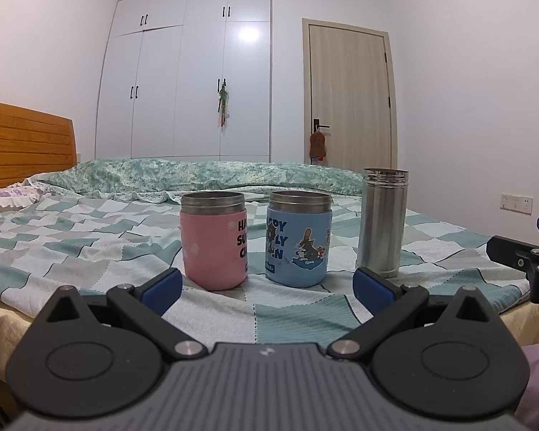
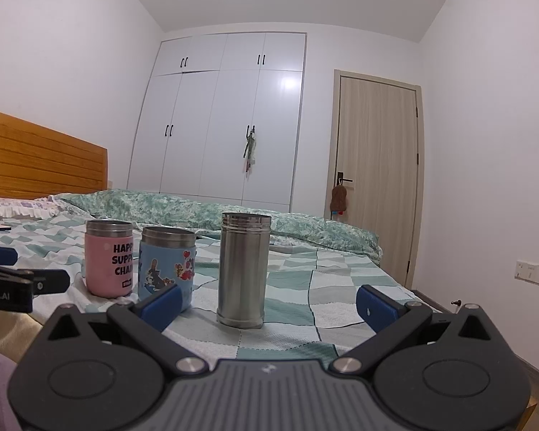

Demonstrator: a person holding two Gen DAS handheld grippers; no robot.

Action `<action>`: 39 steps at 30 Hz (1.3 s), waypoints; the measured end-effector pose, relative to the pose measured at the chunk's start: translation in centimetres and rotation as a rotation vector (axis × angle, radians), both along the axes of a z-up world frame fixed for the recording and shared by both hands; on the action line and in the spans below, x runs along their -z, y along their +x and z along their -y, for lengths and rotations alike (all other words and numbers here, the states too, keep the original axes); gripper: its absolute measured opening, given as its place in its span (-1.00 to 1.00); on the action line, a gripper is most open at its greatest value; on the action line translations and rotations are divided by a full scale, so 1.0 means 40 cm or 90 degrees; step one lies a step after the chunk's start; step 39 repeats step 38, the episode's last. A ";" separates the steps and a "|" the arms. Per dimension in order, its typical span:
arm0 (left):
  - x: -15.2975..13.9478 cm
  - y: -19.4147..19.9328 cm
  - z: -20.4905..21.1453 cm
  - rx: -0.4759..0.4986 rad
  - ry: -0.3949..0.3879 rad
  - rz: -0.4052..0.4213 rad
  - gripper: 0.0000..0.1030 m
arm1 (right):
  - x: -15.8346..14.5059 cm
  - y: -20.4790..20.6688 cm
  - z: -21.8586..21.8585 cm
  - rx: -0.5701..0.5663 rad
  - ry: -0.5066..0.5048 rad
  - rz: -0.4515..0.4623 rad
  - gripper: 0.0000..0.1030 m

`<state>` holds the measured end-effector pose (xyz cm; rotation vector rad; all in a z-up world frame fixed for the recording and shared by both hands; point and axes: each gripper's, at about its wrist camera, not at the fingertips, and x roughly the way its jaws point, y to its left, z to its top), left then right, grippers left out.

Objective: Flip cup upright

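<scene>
3 cups stand in a row on the checked bedspread (image 1: 90,251), all with open mouths up: pink cup (image 1: 215,242), blue cup (image 1: 298,239) and tall steel cup (image 2: 244,269). None lies inverted, so the flip appears complete. Contents cannot be seen from this low angle. Left gripper (image 1: 267,287): jaws apart, holding nothing. Right gripper (image 2: 269,305): jaws apart, holding nothing. Handling estimate: rigid metal walls, light if empty; the bare steel is likely slippery. Grasp mid-body. The soft bedding gives poor footing; the tall cup may tip.
</scene>
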<state>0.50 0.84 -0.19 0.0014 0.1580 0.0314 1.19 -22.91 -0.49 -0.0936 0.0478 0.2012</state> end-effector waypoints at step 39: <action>-0.001 -0.021 0.007 0.004 0.012 0.029 1.00 | -0.002 -0.007 0.003 0.000 0.000 0.005 1.00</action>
